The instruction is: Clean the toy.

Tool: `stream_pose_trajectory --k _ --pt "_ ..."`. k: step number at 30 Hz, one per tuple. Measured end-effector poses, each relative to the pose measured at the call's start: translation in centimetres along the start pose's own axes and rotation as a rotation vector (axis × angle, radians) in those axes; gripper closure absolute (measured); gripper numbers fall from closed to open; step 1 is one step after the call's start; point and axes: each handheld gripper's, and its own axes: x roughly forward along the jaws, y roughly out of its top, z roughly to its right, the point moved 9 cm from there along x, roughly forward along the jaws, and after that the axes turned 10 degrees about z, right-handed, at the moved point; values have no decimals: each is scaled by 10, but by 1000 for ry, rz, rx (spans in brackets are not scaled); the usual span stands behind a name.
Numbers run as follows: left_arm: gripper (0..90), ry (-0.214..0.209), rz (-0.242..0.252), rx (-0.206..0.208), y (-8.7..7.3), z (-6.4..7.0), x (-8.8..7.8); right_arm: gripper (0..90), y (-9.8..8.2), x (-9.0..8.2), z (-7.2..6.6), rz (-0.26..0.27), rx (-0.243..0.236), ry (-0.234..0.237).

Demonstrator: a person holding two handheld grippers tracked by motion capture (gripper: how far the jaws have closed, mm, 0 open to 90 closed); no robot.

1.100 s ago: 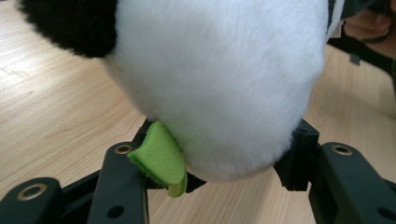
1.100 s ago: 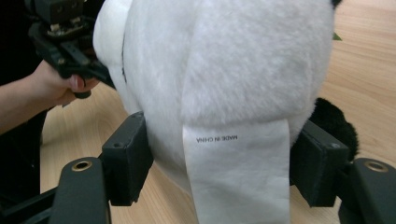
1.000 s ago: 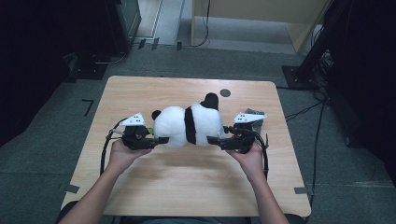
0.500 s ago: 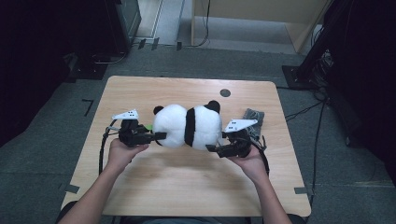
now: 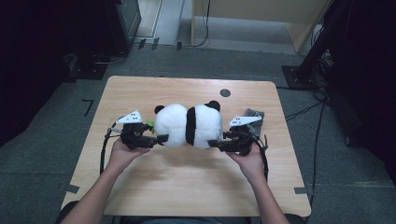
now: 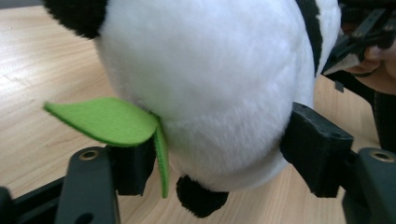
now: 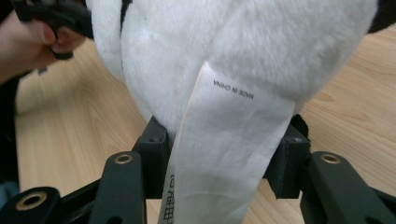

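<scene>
— On the wooden table (image 5: pixel 140 196), near its middle, what do we have between our two tools?

— We have a toy panda (image 5: pixel 188 126), white with a black band around its body. It lies sideways across the table, and we see two small black ears on its far side.

— What does our left gripper (image 5: pixel 158 139) do?

— Its jaws have just been opening. In the left gripper view the white fur bulges between them. The right jaw touches the fur, the left jaw sits under a green felt leaf (image 6: pixel 109 122) that is sewn on the panda. We cannot tell if the pads really press, so we call it released around the toy.

— And our right gripper (image 5: pixel 215 143)?

— Its jaws have just been closing. In the right gripper view they stand on both sides of the panda's narrow end, and the fur is squeezed between them. A white cloth label (image 7: pixel 224 158) hangs down in front, with small printed letters. So this one grasps the panda.

— Anything else near us?

— A small grey object (image 5: pixel 254 115) lies just behind the right gripper, and a dark round spot (image 5: pixel 225 92) is on the table farther back.
</scene>
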Motion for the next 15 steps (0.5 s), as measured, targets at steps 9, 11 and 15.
stream_pose_trajectory --k 9,11,15 --pt "217 9 -20 146 -6 6 4 510 5 -5 3 57 126 53" --pt "221 5 -29 129 -7 7 5 507 7 -7 4 74 137 62" --pt "267 11 -51 89 -10 5 6 484 7 -8 4 76 125 58"
